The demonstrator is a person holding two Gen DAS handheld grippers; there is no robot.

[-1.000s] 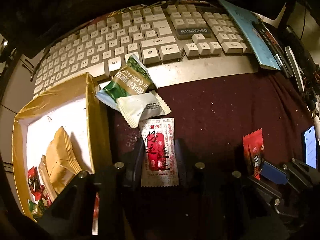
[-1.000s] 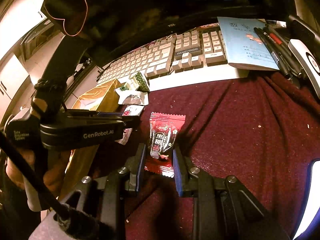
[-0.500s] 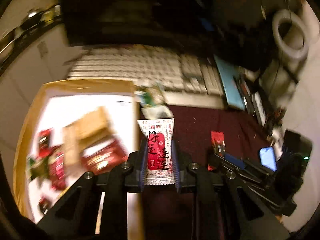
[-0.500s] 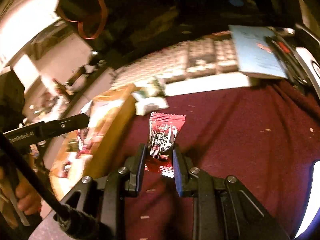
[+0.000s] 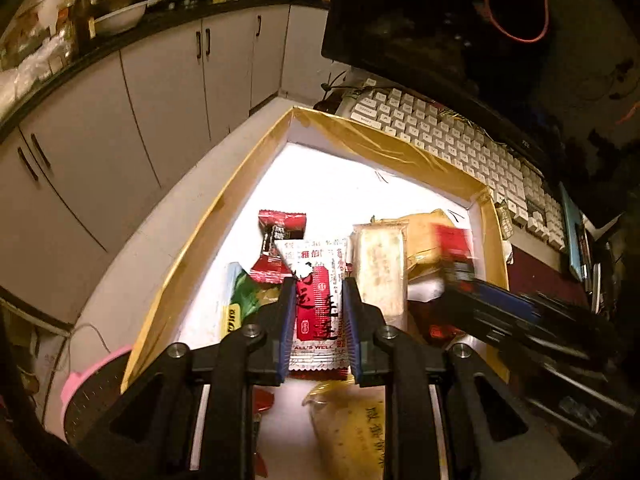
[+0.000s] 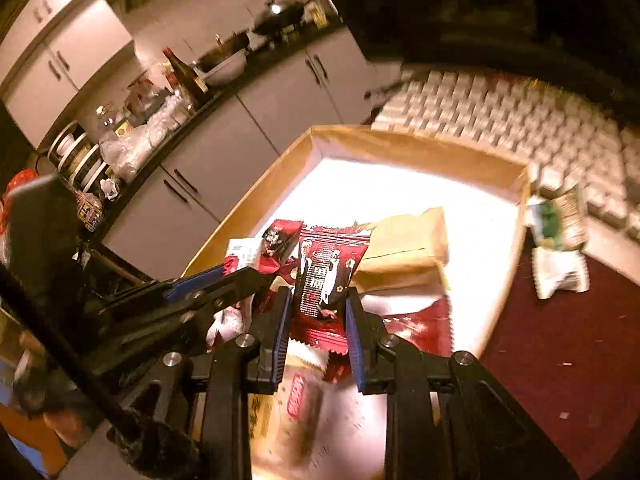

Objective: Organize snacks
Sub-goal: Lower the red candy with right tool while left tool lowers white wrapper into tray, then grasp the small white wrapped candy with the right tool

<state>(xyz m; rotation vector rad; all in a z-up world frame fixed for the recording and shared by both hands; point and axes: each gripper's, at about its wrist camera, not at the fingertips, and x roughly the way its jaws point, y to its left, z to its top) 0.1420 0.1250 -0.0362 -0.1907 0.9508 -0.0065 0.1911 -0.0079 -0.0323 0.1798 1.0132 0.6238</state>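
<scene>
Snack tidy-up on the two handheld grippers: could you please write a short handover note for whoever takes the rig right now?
Left gripper: shut on the white-and-red sachet, held over the gold-rimmed box.
Right gripper: shut on the dark red packet, also above the box.
Done: several snacks already lie in the box.
Left: release both packets into the box, then collect the green packet and white packet lying outside it on the maroon cloth by the keyboard.
</scene>
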